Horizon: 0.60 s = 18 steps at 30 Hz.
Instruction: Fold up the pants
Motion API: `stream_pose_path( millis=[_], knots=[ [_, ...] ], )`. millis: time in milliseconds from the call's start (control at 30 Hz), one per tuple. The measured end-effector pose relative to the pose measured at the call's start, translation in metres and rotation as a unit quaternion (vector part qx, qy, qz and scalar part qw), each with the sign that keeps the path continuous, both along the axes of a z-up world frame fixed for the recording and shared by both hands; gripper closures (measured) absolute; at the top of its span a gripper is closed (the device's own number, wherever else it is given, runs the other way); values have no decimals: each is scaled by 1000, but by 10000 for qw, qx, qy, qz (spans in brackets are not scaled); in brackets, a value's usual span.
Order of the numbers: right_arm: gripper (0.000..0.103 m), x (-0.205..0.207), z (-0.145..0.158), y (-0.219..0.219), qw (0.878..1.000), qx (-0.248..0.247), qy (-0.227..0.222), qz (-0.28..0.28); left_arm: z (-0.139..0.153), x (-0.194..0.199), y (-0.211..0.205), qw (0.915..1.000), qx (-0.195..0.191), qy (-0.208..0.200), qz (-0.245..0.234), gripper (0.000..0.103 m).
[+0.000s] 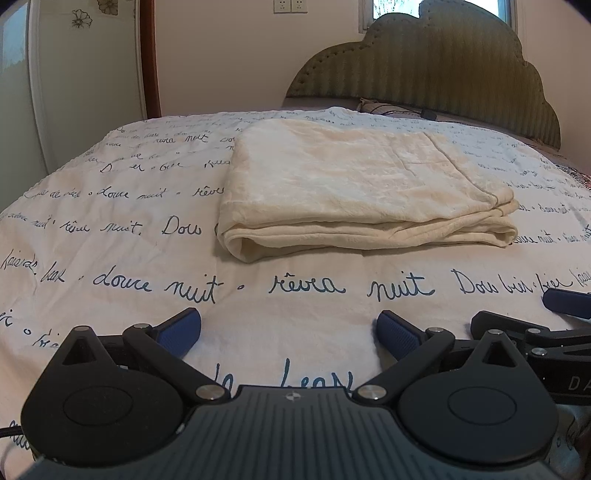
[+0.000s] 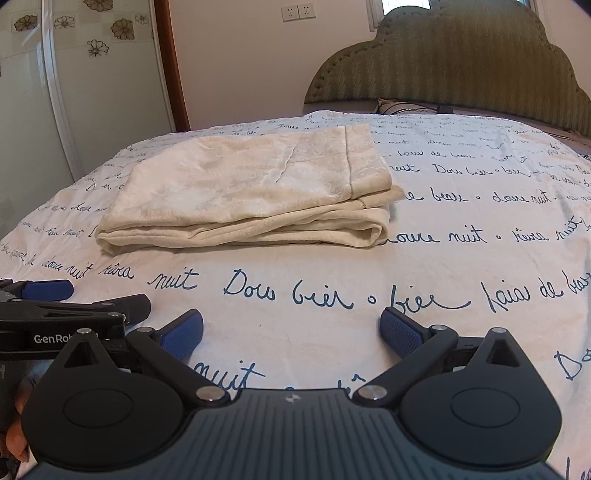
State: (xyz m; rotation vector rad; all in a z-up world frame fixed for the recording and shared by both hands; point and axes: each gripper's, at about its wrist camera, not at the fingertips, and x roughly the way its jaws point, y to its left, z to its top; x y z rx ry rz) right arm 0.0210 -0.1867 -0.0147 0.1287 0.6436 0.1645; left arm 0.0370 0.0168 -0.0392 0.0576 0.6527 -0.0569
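One item: pants (image 1: 354,184), cream, folded into a flat stacked rectangle, several layers showing at near edge
Pants position: middle of bed, lying on bedspread (image 1: 258,332), well ahead of both grippers, untouched
Pants detail: hem band and seam line on top layer toward right side; rounded fold bulging at near-left corner; right end layers slightly uneven
Task stage: looks finished or nearly so, judged from compact stack; maybe one tidy-up left
Left gripper (image 1: 288,332): low over bedspread, jaws spread wide, nothing held
Right gripper (image 2: 291,332): just beside left one, same height, jaws wide apart, nothing between them
Risk 1: top layer sliding off if one corner pulled alone, soft fabric, loose stack
Risk 2: jaws pinching bedspread along with pants on a low approach, same pale tone, wrinkly cover
Risk 3: uneven right-end layers splaying open if stack lifted from left side only
Risk 4: grippers knocking each other, sitting very close side by side
Surface: white bedspread with dark blue handwritten French script, soft, lightly creased
Room: green padded scalloped headboard (image 1: 443,62) behind, pillow (image 2: 399,105) at its base, cable near it, wall sockets (image 2: 298,12), window above headboard, wooden door frame and flower-patterned panel at left
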Motion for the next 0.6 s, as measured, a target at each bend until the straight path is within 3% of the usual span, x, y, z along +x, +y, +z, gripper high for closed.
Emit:
stream_pose_path(
  millis=[600],
  knots=[
    [0, -2, 1, -1, 10000, 85, -36, -8, 1, -1, 0, 10000, -33, -18, 66, 0]
  ],
)
